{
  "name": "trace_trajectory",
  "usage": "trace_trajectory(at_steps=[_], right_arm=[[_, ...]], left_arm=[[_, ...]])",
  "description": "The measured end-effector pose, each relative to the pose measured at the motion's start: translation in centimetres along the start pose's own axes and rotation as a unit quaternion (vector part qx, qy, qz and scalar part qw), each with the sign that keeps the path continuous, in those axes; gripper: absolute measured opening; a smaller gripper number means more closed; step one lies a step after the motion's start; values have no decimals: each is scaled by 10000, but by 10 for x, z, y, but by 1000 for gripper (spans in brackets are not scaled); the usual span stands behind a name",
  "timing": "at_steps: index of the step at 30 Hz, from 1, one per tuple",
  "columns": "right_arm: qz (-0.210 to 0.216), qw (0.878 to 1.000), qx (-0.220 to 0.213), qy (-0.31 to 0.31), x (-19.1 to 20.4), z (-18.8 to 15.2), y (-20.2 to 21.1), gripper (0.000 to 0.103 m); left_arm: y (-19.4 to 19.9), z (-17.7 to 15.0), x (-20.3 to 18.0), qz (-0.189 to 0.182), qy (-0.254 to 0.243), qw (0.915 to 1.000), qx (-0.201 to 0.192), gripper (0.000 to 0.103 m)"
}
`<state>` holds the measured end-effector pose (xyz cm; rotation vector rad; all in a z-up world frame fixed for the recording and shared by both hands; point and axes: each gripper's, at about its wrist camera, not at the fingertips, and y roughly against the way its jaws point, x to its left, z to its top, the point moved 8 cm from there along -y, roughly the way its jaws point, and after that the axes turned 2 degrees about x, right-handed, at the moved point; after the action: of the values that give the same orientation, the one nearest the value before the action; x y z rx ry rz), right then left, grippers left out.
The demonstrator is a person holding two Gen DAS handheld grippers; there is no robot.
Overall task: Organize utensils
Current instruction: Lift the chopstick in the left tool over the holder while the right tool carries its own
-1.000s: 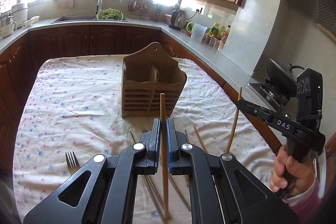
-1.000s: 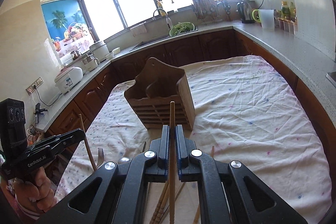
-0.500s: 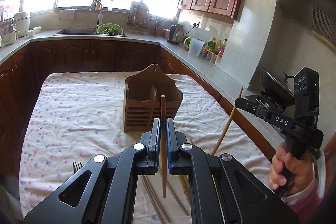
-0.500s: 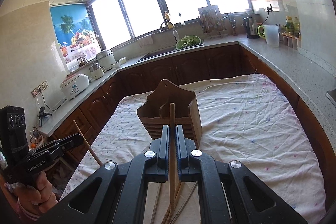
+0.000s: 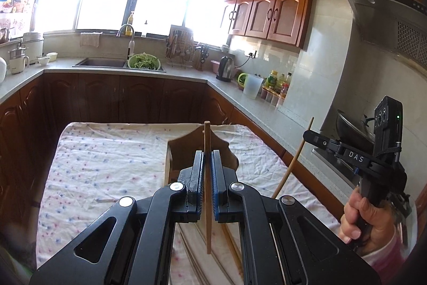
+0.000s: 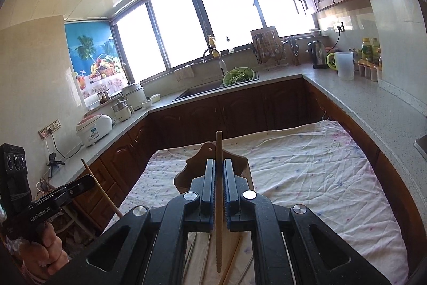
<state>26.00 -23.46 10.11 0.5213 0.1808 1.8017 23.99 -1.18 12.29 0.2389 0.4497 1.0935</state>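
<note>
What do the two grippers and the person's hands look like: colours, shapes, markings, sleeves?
Both the left gripper and the right gripper are black, with angular linkage arms, silver round pivot bolts and blue finger pads. From the side, one shows white "DAS" lettering, the other "GenRobot.AI"; each carries a black box with round lenses. The bare right hand has a pink-and-white sleeve.

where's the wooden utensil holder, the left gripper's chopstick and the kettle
wooden utensil holder (image 5: pixel 184 151): left wrist view, its front wall
chopstick (image 5: pixel 207 135): left wrist view, shaft above the left gripper (image 5: pixel 206 172)
kettle (image 6: pixel 317 55): right wrist view, its body

Two raised wrist views (shared table)
</note>
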Motion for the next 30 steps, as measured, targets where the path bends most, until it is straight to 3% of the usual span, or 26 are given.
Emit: trace_trajectory(at_steps=[9,14,17,23,30], right_arm=[[-50,9974,-713,-51,2,71,-16,5],[-117,9958,-897,-141,-8,92,-44,5],[-164,9960,-833,-284,-20,87,-70,5],[-204,9958,-696,-559,-40,55,-117,5],[-196,9959,-409,-788,-53,22,-145,5]], left_arm=[[-9,79,13,192,-57,9969,-758,4],[-39,102,25,329,-50,9952,-921,4],[-73,97,38,382,64,9974,-614,4],[-125,67,64,653,350,9966,-371,4],[-153,33,75,707,532,9959,-168,4]])
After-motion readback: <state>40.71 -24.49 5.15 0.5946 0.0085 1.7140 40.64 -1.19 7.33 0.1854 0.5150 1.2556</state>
